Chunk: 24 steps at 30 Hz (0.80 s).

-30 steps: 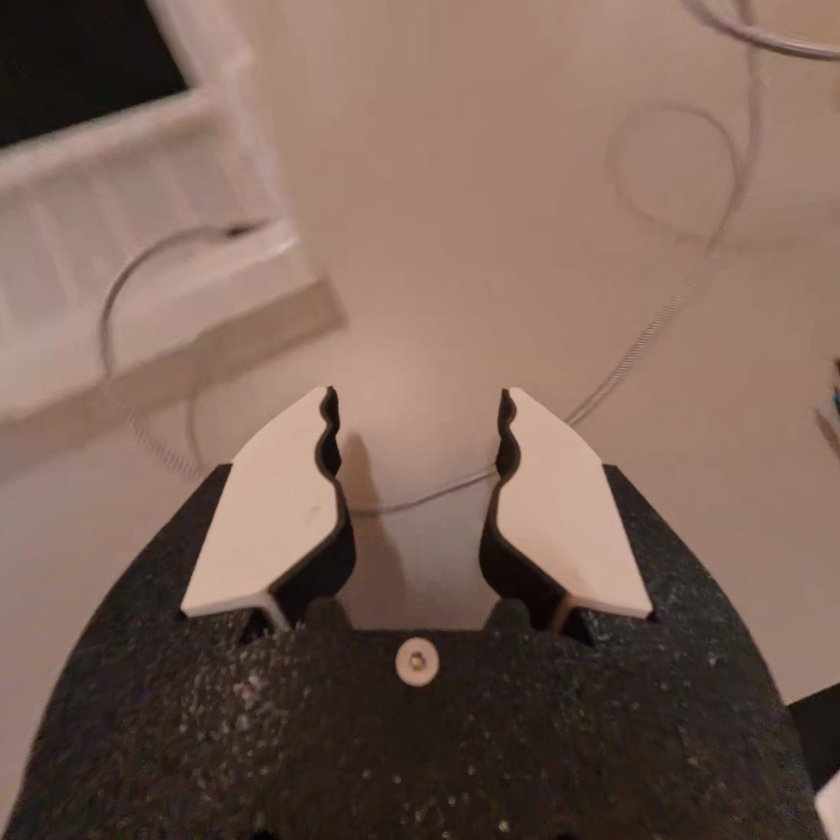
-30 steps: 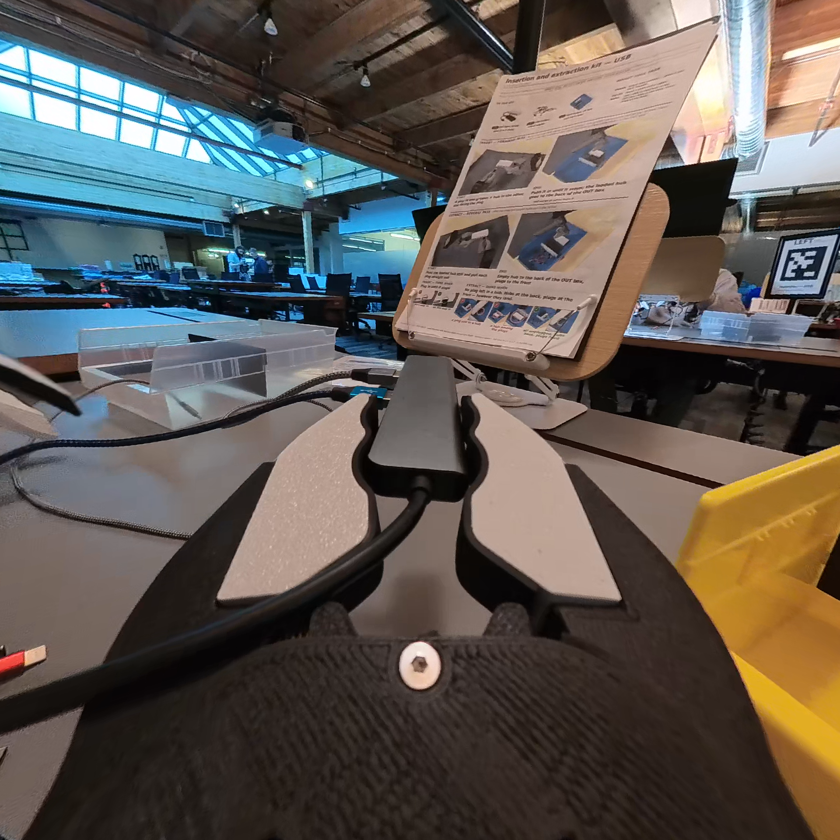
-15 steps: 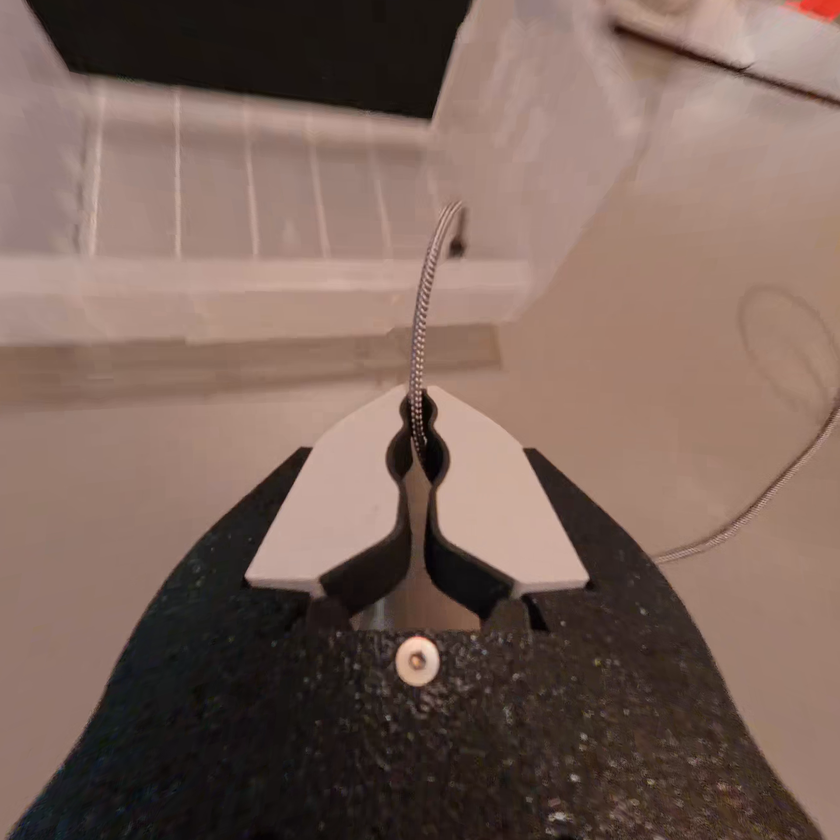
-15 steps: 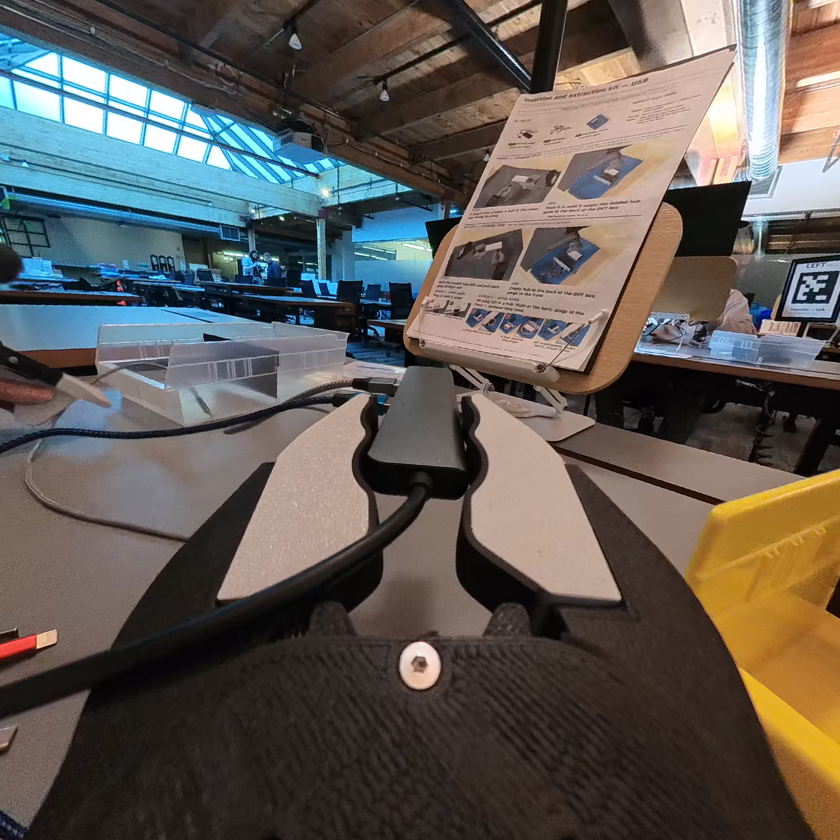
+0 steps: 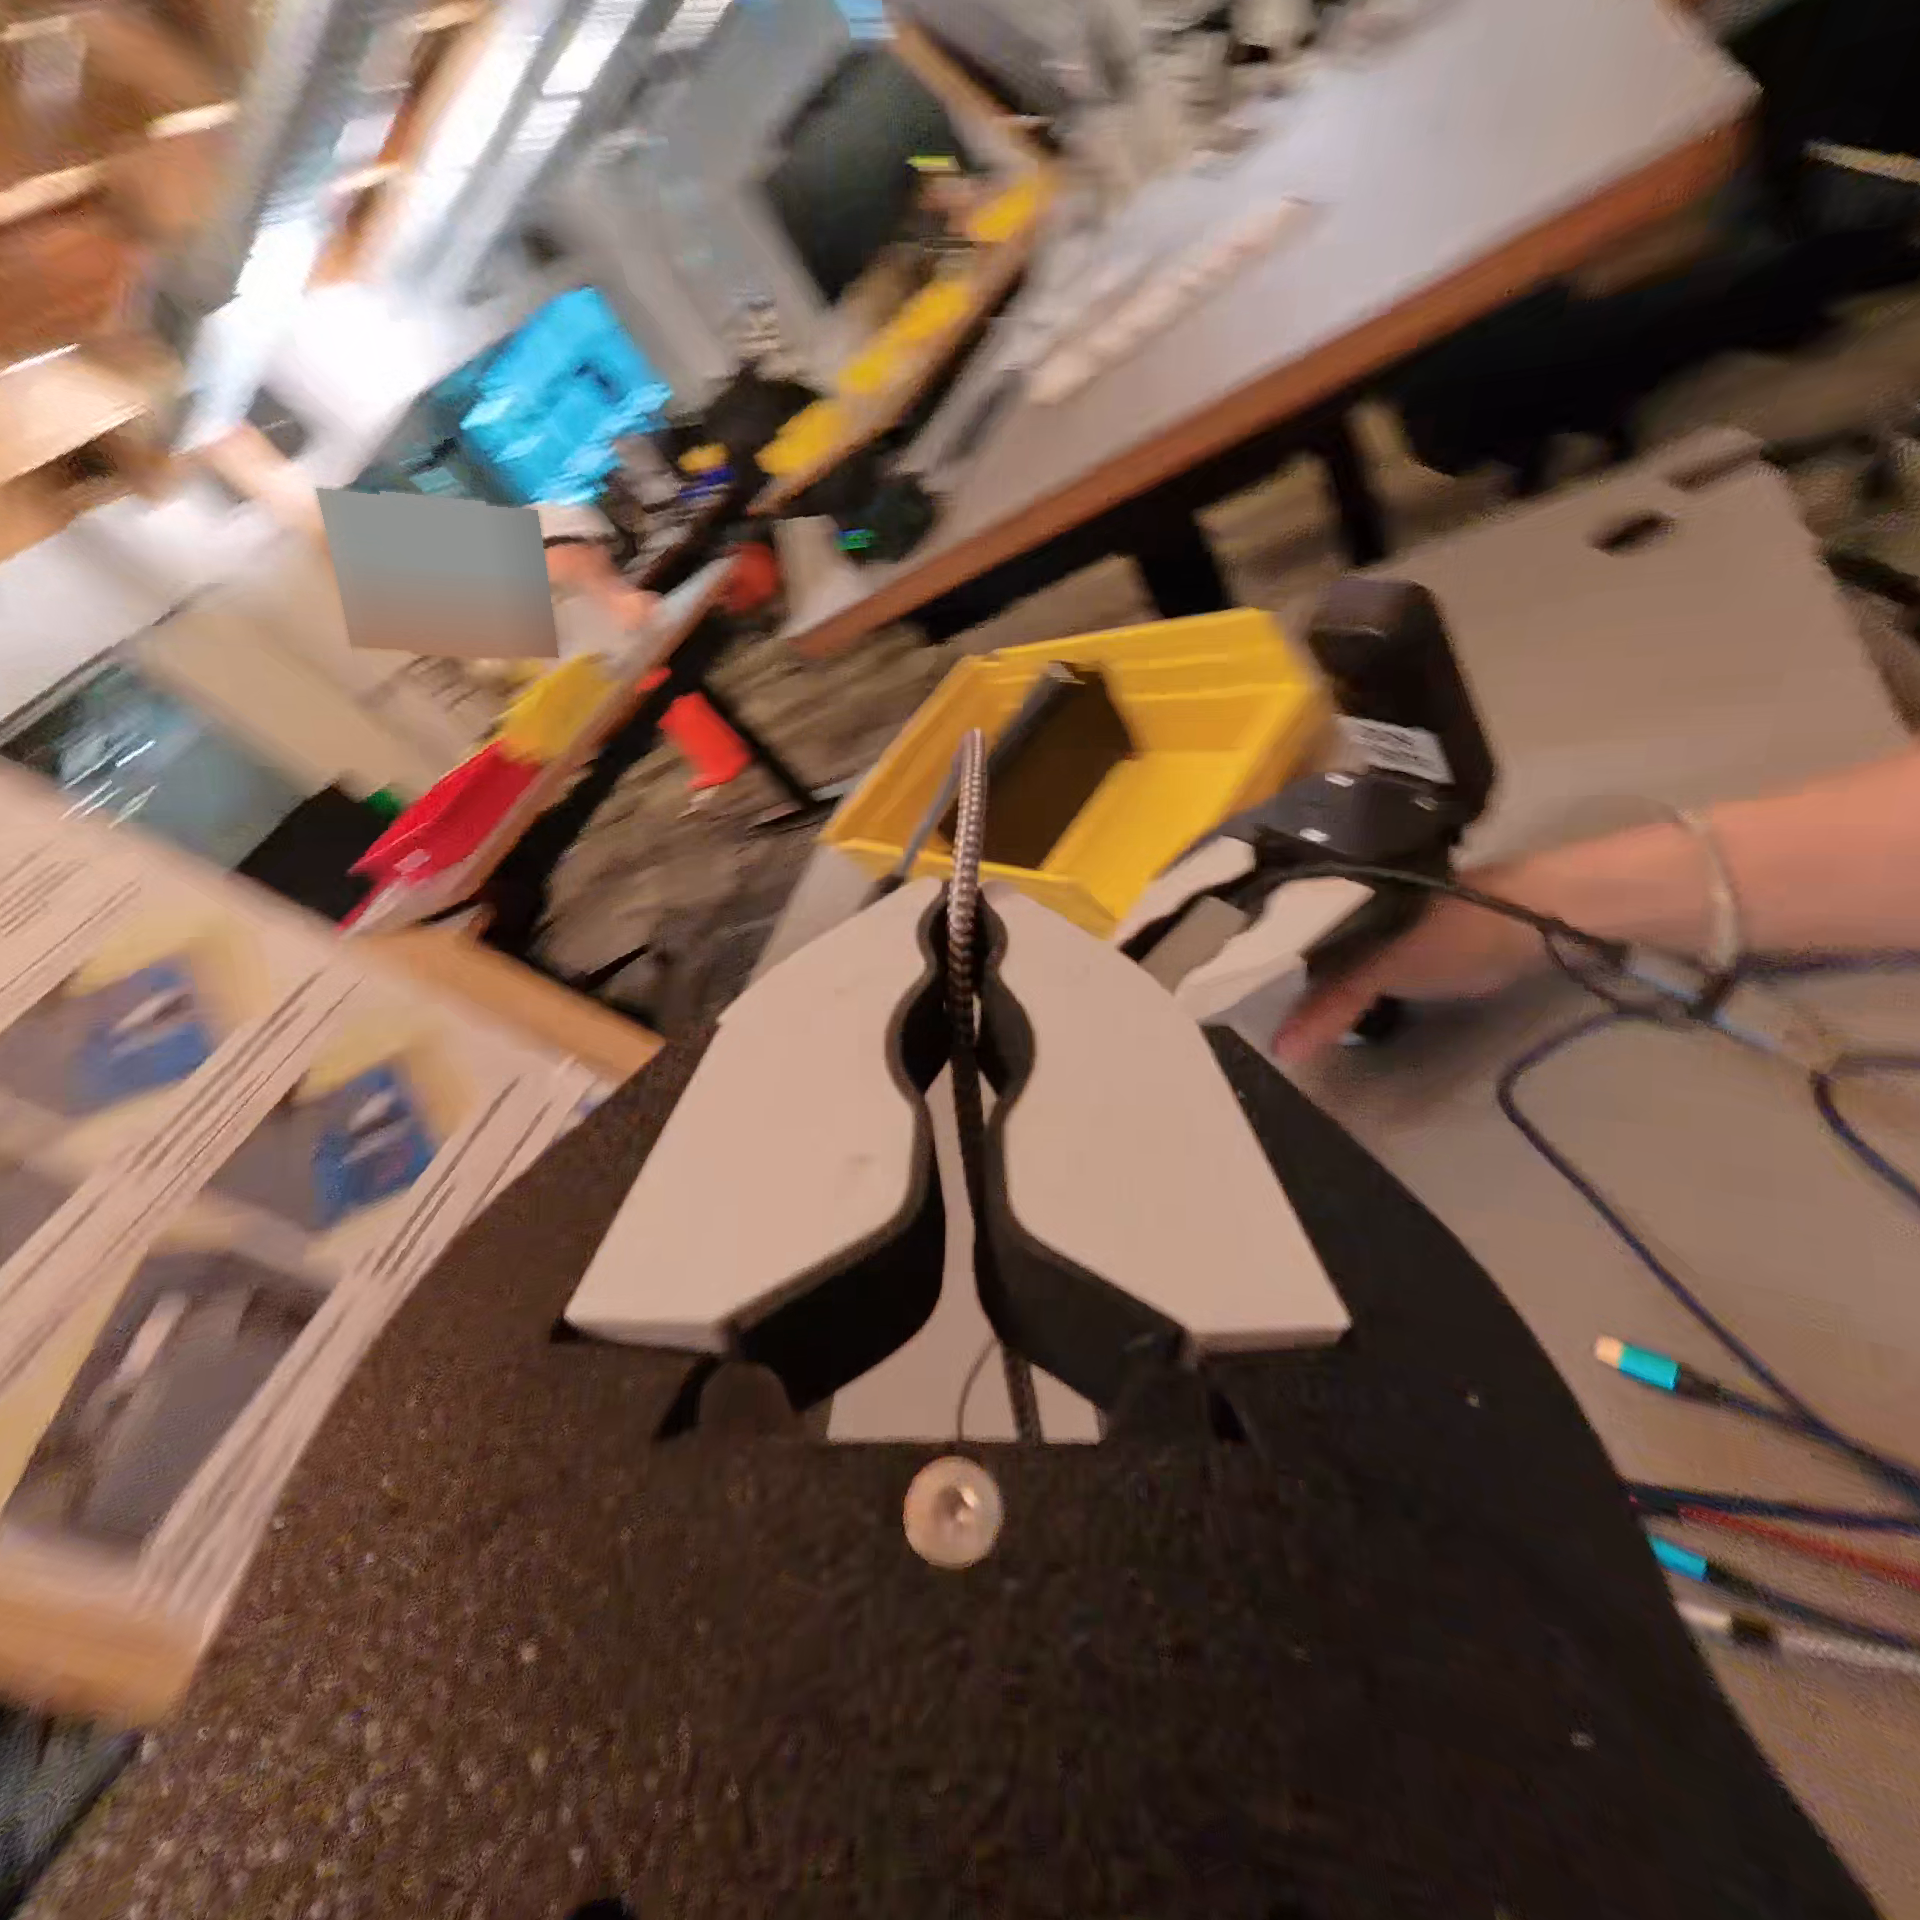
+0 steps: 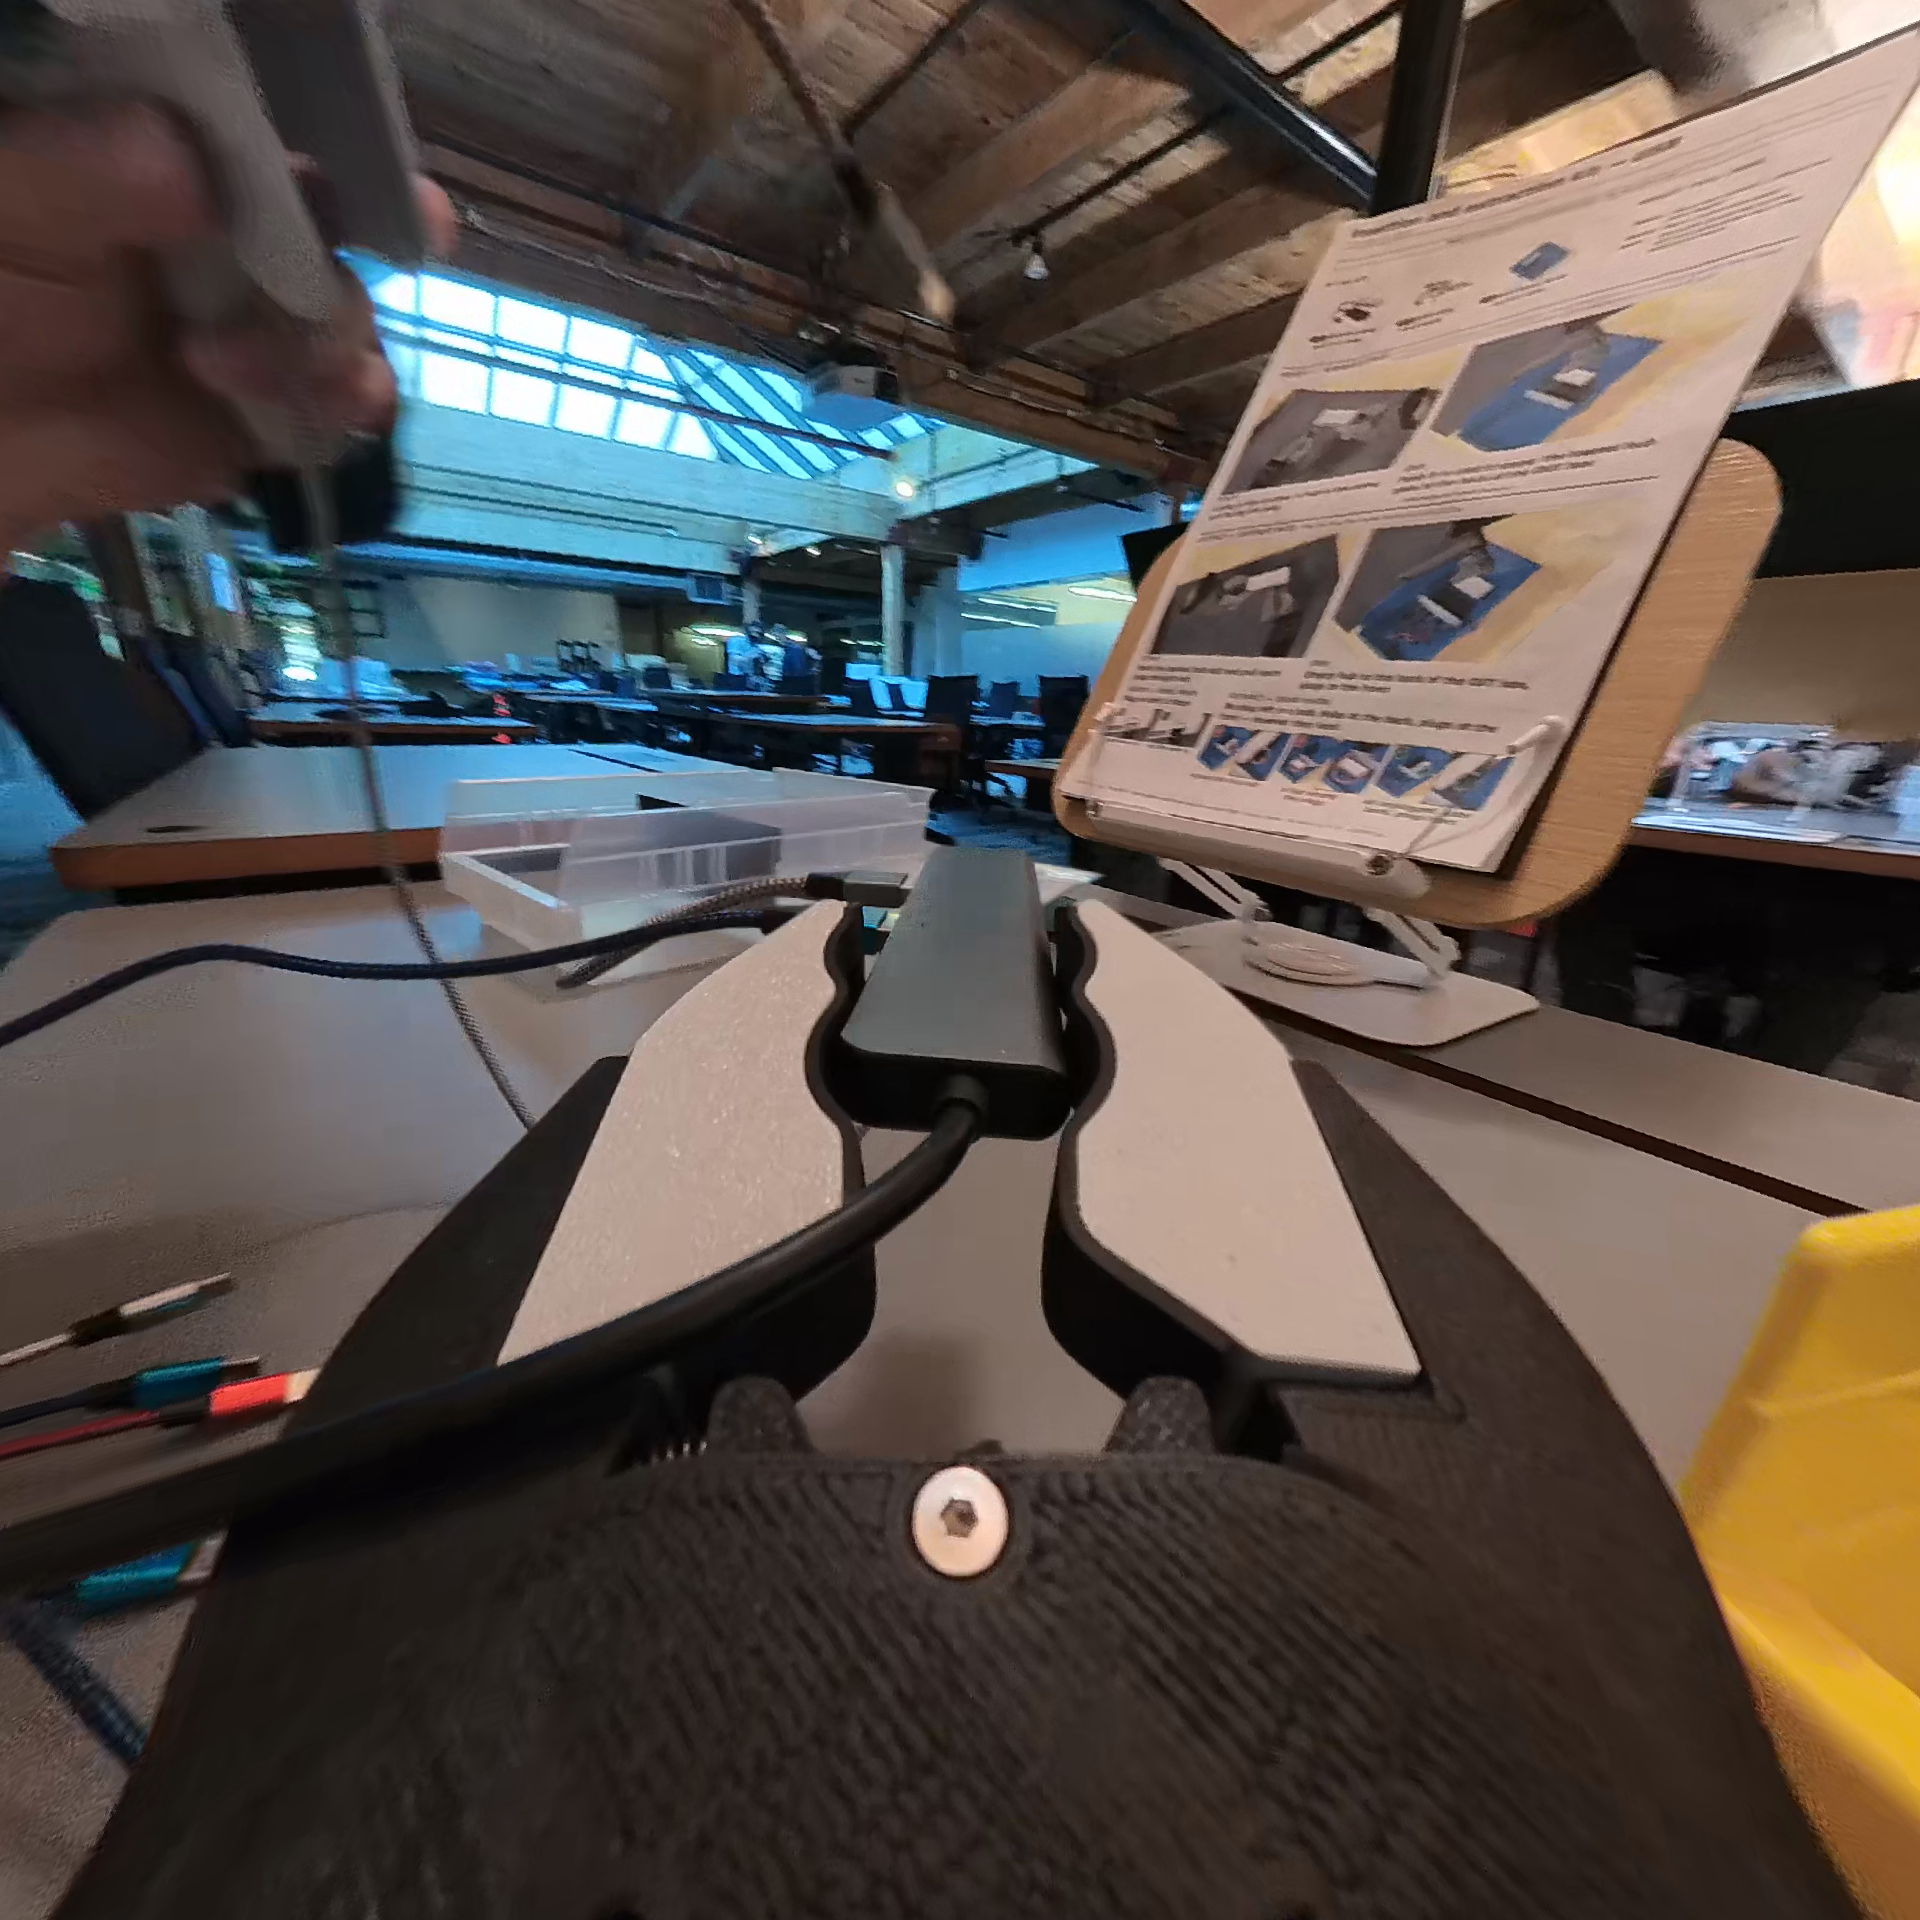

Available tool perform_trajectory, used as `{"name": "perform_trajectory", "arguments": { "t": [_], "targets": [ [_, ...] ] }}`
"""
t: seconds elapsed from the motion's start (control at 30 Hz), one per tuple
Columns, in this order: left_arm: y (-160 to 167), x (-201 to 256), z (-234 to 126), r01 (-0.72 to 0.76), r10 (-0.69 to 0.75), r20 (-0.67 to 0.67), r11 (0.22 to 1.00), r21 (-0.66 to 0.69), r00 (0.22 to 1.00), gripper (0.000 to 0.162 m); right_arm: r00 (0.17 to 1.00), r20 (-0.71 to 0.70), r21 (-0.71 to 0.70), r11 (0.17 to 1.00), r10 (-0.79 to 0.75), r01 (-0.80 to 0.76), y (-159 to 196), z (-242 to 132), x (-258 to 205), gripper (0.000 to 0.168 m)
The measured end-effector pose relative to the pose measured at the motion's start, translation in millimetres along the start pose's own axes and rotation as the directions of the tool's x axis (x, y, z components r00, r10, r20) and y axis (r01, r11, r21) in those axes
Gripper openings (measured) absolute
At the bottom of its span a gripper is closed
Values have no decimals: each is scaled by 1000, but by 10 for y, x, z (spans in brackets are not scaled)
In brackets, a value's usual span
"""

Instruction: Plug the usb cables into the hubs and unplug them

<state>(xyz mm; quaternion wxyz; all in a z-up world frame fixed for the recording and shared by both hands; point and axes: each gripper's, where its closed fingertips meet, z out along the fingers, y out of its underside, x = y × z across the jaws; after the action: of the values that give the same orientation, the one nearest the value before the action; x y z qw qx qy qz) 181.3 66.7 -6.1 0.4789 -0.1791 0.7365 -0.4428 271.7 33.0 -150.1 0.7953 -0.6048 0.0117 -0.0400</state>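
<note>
While my right gripper (image 6: 961, 1023) clamps the rear end of the black hub (image 6: 961, 971) and holds it low over the grey table (image 6: 260, 1101), my left gripper (image 5: 964, 940) is closed tight on a silver braided cable (image 5: 966, 831), with the cable's end standing out past the fingertips. Left of the hub, two cables are already seated in its side ports, a grey braided one (image 6: 686, 909) and a dark blue one (image 6: 312, 966). Further left of the hub, near the camera, loose plugs with teal and red collars (image 6: 208, 1387) lie on the table. Behind the hub sits a clear plastic tray (image 6: 675, 842); to its right, an instruction sheet on a wooden stand (image 6: 1455, 582).

Judgement: the step in hand is carrying the silver cable to a free port. The grip looks to sit on the cord, not the plug, so I should regrip on the plug shell, square it to the port, and push straight while the right gripper braces the hub.
</note>
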Motion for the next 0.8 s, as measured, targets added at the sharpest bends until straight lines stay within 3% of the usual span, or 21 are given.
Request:
{"name": "perform_trajectory", "arguments": {
  "t": [0.07, 0.13, 0.23, 0.4, 0.5, 0.63, 0.8],
  "targets": [
    [73, 261, 333, -94, 91, -231, 996, -2, 969, 0, 998, 42, 27, 999, 38, -40, -33, -31, -18, 36],
    [215, 434, 585, -154, 142, -378, 988, -4, 915, 0, 996, 68, 56, 996, 64, -68, -69, -62, -19, 36],
    [453, 574, 878, -198, 149, -499, 979, -47, 854, 0, 989, 125, 61, 995, 77, -85, -81, -71, -80, 36],
    [531, 800, 1104, -174, 109, -658, 984, -34, 745, 0, 976, 201, 67, 993, 86, -101, -93, -28, -221, 36],
    [631, 856, 1140, -216, 97, -731, 974, -71, 675, 0, 969, 233, 62, 993, 86, -103, -85, -16, -279, 36],
    [223, 810, 1043, -87, 76, -772, 996, 28, 631, 0, 972, 223, 48, 996, 68, -81, -61, -19, -266, 36],
    [403, 629, 1212, -243, 92, -726, 964, -107, 681, 0, 977, 209, 28, 998, 42, -49, -25, 11, -278, 36]
  ]
}}
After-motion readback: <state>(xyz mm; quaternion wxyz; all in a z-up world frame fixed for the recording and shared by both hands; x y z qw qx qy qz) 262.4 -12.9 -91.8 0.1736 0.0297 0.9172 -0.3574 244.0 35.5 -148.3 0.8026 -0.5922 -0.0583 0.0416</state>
